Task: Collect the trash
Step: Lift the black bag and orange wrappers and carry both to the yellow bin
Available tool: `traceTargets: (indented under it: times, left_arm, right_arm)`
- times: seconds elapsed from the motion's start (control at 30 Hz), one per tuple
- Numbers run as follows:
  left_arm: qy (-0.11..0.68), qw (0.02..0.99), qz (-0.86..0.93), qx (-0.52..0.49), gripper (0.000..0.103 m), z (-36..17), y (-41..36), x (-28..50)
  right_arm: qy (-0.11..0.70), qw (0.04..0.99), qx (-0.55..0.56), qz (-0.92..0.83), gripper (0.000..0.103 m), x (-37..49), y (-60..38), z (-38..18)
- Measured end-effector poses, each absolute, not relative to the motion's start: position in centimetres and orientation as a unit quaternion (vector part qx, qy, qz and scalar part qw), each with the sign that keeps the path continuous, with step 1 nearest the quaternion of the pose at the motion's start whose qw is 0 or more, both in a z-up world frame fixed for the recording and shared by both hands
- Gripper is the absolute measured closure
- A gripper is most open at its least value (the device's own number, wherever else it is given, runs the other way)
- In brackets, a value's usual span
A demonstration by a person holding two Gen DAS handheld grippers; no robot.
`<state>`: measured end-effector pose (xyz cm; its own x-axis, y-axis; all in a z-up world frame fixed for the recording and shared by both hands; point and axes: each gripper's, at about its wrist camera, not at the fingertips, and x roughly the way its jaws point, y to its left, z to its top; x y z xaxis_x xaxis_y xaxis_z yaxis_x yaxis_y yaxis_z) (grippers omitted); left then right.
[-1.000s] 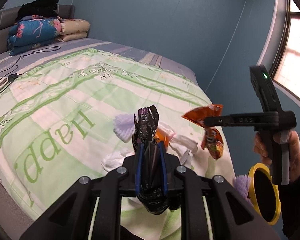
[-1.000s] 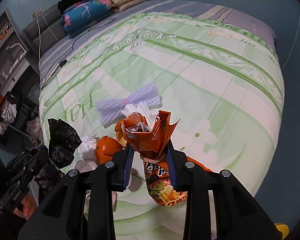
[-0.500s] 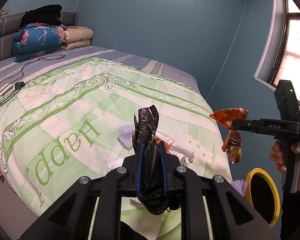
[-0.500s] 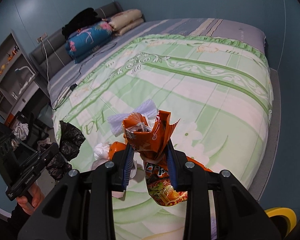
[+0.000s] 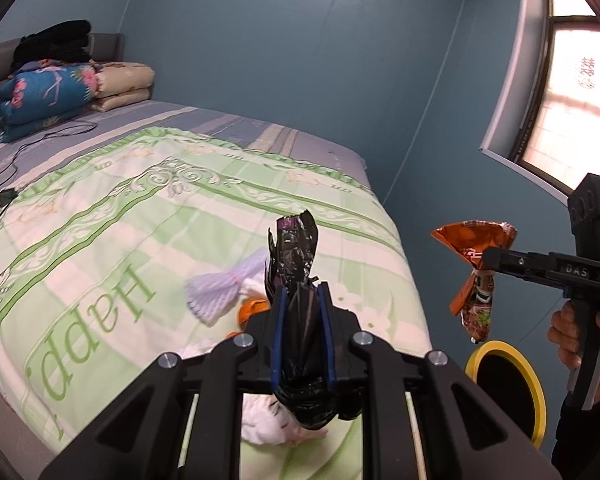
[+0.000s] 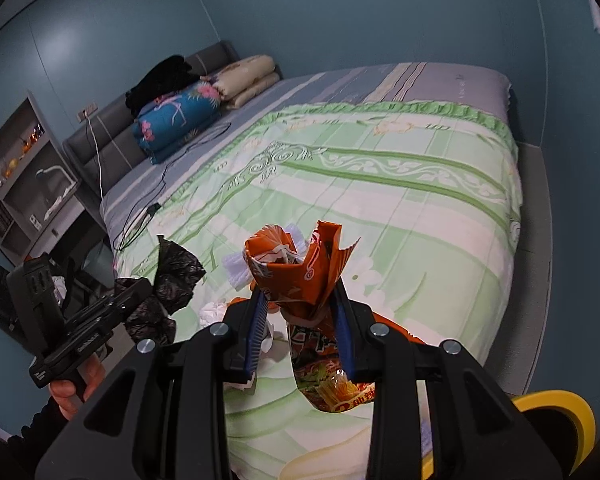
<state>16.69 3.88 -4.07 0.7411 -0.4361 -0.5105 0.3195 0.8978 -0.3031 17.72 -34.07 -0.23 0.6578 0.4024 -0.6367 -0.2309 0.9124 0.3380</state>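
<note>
Bedroom with blue walls; a bed (image 5: 100,216) under a green-and-white quilt fills both views. On the floor beside the bed's near corner stands a yellow-rimmed bin (image 5: 536,392), below and just beside the right gripper (image 5: 488,258). That gripper, the nearer to the bin, pinches an orange snack wrapper (image 6: 300,272) that hangs long axis downward above the rim. The left gripper (image 5: 300,304) is clamped tight on a crumpled black plastic bag (image 5: 296,252) over the quilt. A white foam net (image 5: 216,296), tissues and an orange piece lie uncollected on the quilt.
</note>
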Motion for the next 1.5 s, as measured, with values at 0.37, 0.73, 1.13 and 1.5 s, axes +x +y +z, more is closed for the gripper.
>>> traceTargets:
  times: [0.37,0.73,1.13,1.5]
  left_arm:
    - [0.291,0.917,-0.257,-0.085,0.089,-2.7,-0.7,15.5]
    - [0.283,0.914,-0.283,-0.068,0.089,-1.8,-4.6,12.7]
    - [0.277,0.906,-0.32,-0.029,0.089,-0.7,-9.7,10.5]
    - [0.292,0.878,-0.379,0.002,0.089,-1.6,-16.0,8.9]
  right_arm:
    - [0.333,0.924,0.13,0.138,0.074,12.0,-37.6,2.4]
    - [0.3,0.935,0.137,0.128,0.074,8.2,-40.3,4.0]
    - [0.259,0.947,0.162,0.096,0.074,3.3,-45.4,5.3]
    - [0.231,0.955,0.177,0.051,0.074,-0.5,-49.6,6.3]
